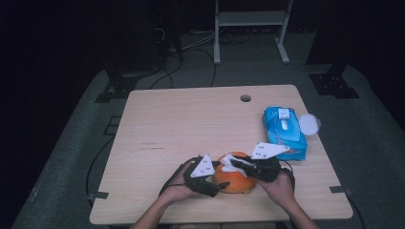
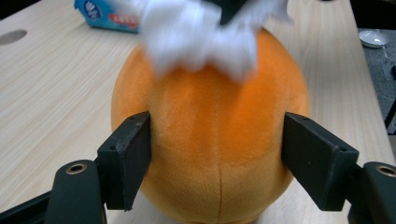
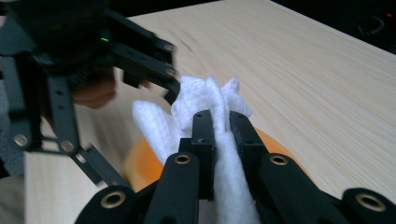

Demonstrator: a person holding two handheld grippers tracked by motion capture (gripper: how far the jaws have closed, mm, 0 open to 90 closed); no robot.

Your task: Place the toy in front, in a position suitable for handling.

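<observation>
The pale wooden counter (image 1: 191, 124) carries everything, with a round cable hole (image 1: 245, 98) near its far edge. The largest thing on it is a blue pack of wet wipes (image 1: 283, 131) lying flat toward the far right side, with a small clear round lid (image 1: 308, 124) just beside it at the counter's right edge. Near the front edge, between the person's two hands, sits an orange plush ball (image 1: 235, 181), resting on the counter. In the left gripper view the plush ball (image 2: 215, 140) stands between the two black jaws of the left tongs (image 1: 208, 185), whose pads press against its left and right flanks, so the left tongs are clamped on the ball and steadying it. The right tongs (image 3: 222, 126) are pressed together, pinching a crumpled white wipe (image 3: 205, 100) that bunches out beyond the jaw tips. That white wipe (image 2: 201, 35) lies against the top of the plush ball, touching the orange fabric, and appears blurred in the left gripper view. In the high view the right tongs (image 1: 239, 164) reach over the ball from the right, close to the left tongs.
</observation>
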